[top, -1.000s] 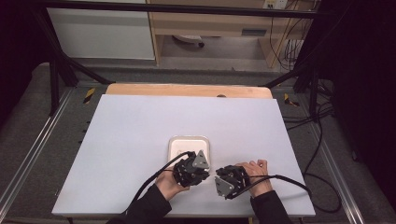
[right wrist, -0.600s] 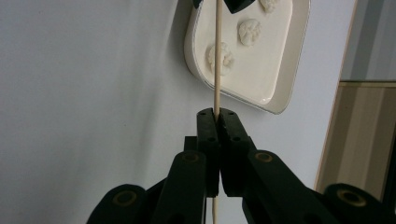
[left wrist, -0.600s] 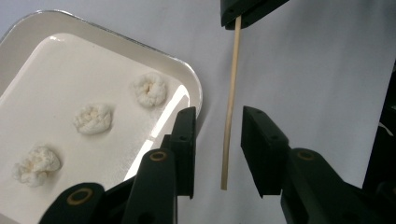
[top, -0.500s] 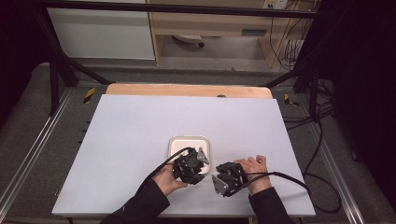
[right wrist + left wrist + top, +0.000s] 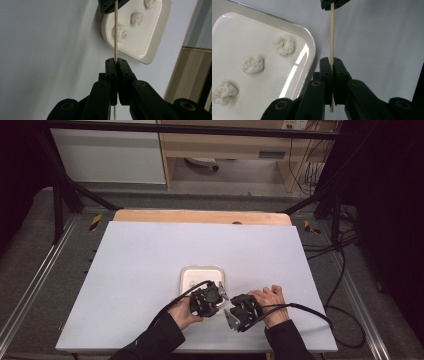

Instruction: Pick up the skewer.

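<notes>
A thin wooden skewer (image 5: 332,37) spans between my two grippers just off the front right corner of a white tray (image 5: 310,47). My left gripper (image 5: 332,65) is shut on one end of the skewer, its jaws having just closed on it. My right gripper (image 5: 116,63) is shut on the other end of the skewer (image 5: 116,30). Three white fluffy lumps (image 5: 284,44) lie in the tray (image 5: 160,32). In the high view the left gripper (image 5: 216,301) and right gripper (image 5: 235,310) face each other in front of the tray (image 5: 202,267).
The tray rests on a large white table top (image 5: 150,255) with a wooden strip (image 5: 200,216) along its far edge. Cables trail from both grippers, the right one looping off the table's right side (image 5: 310,312). Open surface lies left and beyond.
The left hand and its gripper have shifted slightly by the tray's front edge. The right hand has kept its place.
</notes>
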Available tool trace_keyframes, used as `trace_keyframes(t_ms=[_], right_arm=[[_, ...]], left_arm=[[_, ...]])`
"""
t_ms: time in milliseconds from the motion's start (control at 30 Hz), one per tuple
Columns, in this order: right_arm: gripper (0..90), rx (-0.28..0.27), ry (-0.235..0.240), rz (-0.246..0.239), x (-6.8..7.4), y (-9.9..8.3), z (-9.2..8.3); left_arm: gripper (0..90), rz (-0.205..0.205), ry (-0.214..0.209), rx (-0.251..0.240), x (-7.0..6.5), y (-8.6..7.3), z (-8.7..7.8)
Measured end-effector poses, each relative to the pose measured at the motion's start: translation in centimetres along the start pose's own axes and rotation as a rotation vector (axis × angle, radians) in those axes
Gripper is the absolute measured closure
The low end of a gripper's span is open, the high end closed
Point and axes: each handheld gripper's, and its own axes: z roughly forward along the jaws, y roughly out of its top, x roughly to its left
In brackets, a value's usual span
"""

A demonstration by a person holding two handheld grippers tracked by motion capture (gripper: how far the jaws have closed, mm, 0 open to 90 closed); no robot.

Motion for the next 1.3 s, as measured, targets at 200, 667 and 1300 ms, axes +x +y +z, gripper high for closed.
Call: trace_keyframes(t_ms=[200, 667, 1300], right_arm=[[86.8, 0.0, -0.016, 0.031, 0.0, 0.0, 0.0], [41.3, -0.071, 0.017, 0.534, -0.4, -2.9, -0.5], [11.8, -0.142, 0.023, 0.988, 0.7, -6.8, -0.5]], left_arm=[[88.4, 0.018, 0.02, -0.015, 0.0, -0.2, -0.1], [88.3, -0.041, 0.049, -0.039, 1.4, -3.4, -1.4], [88.2, -0.187, 0.09, -0.206, 2.8, -9.3, -3.9]])
